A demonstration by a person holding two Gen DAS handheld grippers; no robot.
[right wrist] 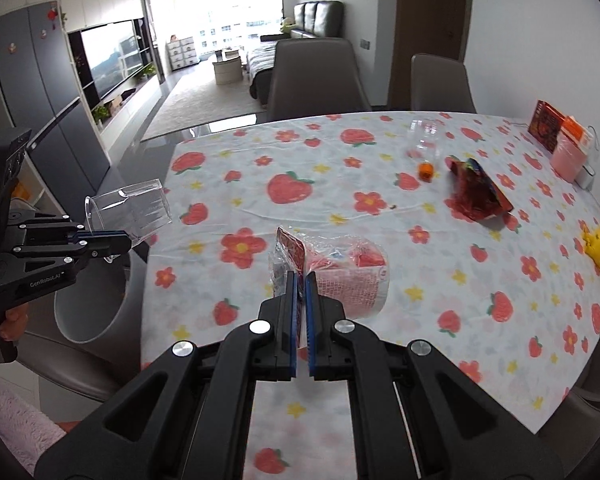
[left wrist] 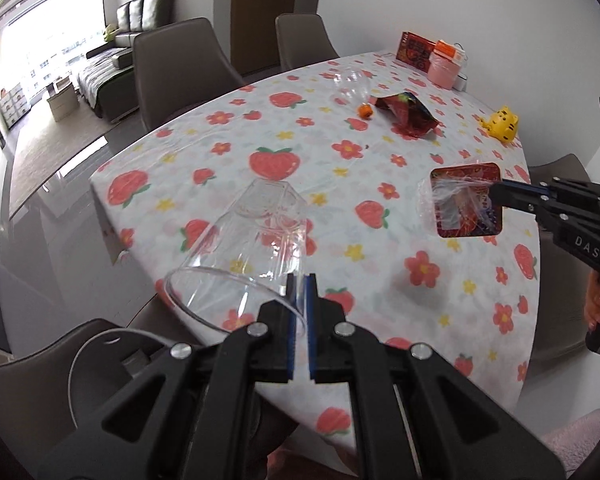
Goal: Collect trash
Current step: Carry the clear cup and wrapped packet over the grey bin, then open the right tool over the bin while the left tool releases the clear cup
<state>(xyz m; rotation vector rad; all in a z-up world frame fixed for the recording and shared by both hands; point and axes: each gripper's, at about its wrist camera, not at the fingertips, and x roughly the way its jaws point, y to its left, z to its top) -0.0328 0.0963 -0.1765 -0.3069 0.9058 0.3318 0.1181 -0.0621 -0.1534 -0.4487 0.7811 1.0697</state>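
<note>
Strawberry-and-flower cloth is covering the dining table [left wrist: 276, 128], with grey chairs [left wrist: 176, 64] standing along its far edge and a bright living room showing in the upper left of both views.

At lower centre of the left wrist view, the left gripper [left wrist: 300, 292] is pinching the rim of a clear plastic cup [left wrist: 244, 240] – its blue pads are pressed tight on the wall, and the cup is tilting up and leftward over the table's corner. Farther right, near the top, a clear bottle with an orange cap [left wrist: 354, 90] is lying on the cloth beside a crumpled red snack bag [left wrist: 406, 114]. A yellow tiger toy [left wrist: 500, 122] is sitting toward the right edge, and a red box [left wrist: 414, 50] and pink container [left wrist: 442, 68] are standing at the far end. At right, the right gripper [left wrist: 496, 196] is clamping a red packet in clear wrap [left wrist: 464, 204], held above the cloth.

From the right wrist view, the right gripper's [right wrist: 300, 280] pads are squeezing that wrapper [right wrist: 336, 272] at centre – while the left gripper [right wrist: 120, 242] is holding the cup [right wrist: 130, 212] at the left edge over a grey bin [right wrist: 88, 312].
</note>
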